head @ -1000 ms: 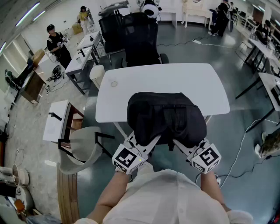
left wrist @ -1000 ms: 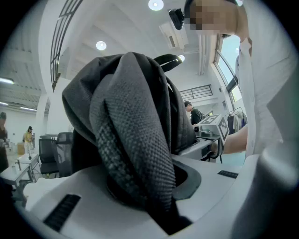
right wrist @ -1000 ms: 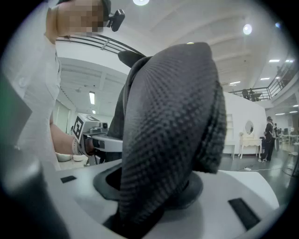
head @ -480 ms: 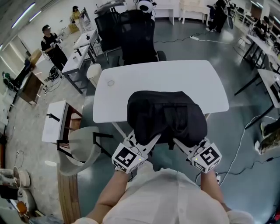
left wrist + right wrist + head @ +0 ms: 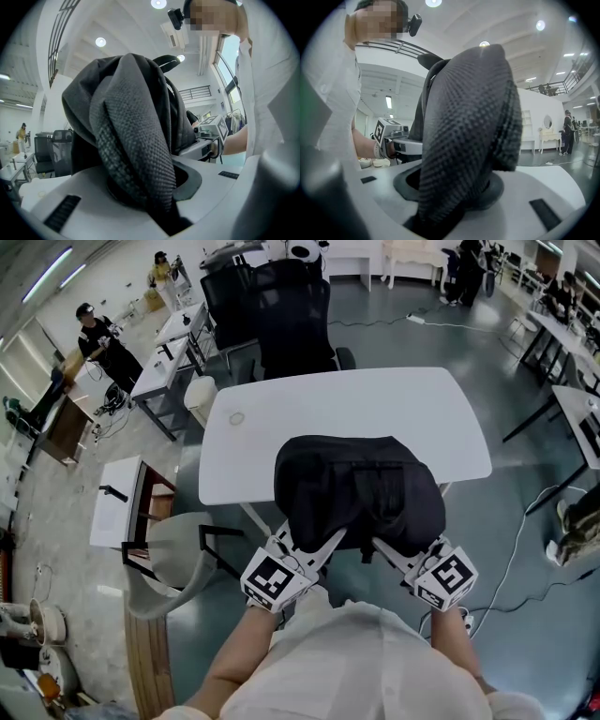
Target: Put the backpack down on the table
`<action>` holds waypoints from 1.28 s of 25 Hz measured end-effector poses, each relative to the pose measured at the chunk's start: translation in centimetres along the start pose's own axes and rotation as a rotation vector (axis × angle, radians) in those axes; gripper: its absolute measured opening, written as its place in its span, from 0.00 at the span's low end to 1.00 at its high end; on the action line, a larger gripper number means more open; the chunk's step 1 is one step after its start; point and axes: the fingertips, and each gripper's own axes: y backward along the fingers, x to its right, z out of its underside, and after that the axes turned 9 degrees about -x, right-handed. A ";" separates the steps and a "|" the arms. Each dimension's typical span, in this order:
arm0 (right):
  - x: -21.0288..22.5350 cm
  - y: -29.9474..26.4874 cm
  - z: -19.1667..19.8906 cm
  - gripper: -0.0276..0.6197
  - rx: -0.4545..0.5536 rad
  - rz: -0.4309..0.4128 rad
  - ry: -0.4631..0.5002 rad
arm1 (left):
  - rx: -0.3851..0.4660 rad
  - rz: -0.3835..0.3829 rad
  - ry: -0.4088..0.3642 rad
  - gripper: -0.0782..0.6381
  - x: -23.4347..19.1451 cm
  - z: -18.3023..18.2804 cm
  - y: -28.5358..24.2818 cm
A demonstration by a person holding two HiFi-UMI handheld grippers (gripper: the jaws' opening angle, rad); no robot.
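A black backpack (image 5: 358, 488) hangs over the near edge of the white table (image 5: 337, 413), held up between both grippers. My left gripper (image 5: 305, 549) is shut on a padded mesh strap (image 5: 136, 154) at the pack's near left. My right gripper (image 5: 403, 554) is shut on the other mesh strap (image 5: 464, 140) at its near right. In both gripper views the strap fills the gap between the jaws and hides the fingertips. Whether the pack's bottom touches the table cannot be told.
Black office chairs (image 5: 291, 315) stand behind the table. A grey chair (image 5: 178, 554) and a small side table (image 5: 117, 502) sit to the left. Cables run over the floor (image 5: 511, 549) at the right. People (image 5: 98, 334) work at desks far left.
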 end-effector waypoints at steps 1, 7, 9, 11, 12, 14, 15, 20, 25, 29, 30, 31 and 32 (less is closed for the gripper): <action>0.0 0.0 0.0 0.34 -0.002 -0.001 -0.001 | 0.000 0.000 0.003 0.23 0.0 -0.1 0.0; 0.3 -0.2 0.0 0.34 -0.007 -0.004 -0.007 | 0.002 -0.001 0.011 0.23 -0.3 -0.2 -0.2; 0.3 -0.7 0.1 0.34 -0.009 -0.006 -0.009 | 0.002 -0.002 0.014 0.23 -0.6 0.1 -0.1; 0.2 -1.4 0.1 0.34 -0.012 -0.007 -0.010 | 0.002 -0.003 0.021 0.23 -1.2 0.3 0.1; 0.2 -1.7 0.0 0.34 -0.014 -0.007 -0.011 | 0.001 -0.003 0.024 0.23 -1.5 0.4 0.1; 0.4 -2.6 0.0 0.34 -0.019 -0.008 -0.014 | 0.000 -0.004 0.029 0.23 -2.3 0.7 0.2; 0.5 -3.0 -0.1 0.34 -0.021 -0.009 -0.016 | -0.001 -0.005 0.031 0.23 -2.8 0.8 0.2; 1.3 -5.7 -0.8 0.34 -0.030 -0.017 -0.024 | -0.006 -0.009 0.046 0.23 -5.7 1.2 0.2; 2.2 -9.2 -1.8 0.34 -0.031 -0.025 -0.026 | -0.010 -0.018 0.052 0.23 -9.4 1.5 0.6; 3.0 -12.1 -2.8 0.34 -0.033 -0.031 -0.030 | -0.012 -0.022 0.061 0.23 -12.5 1.7 0.8; 3.2 -13.1 -3.0 0.34 -0.035 -0.032 -0.030 | -0.013 -0.022 0.063 0.23 -13.5 1.8 0.9; 3.4 -14.1 -3.3 0.34 -0.036 -0.033 -0.031 | -0.014 -0.022 0.064 0.23 -14.5 1.9 1.0; 3.7 -15.0 -3.6 0.34 -0.037 -0.034 -0.030 | -0.014 -0.022 0.065 0.23 -15.6 2.0 1.0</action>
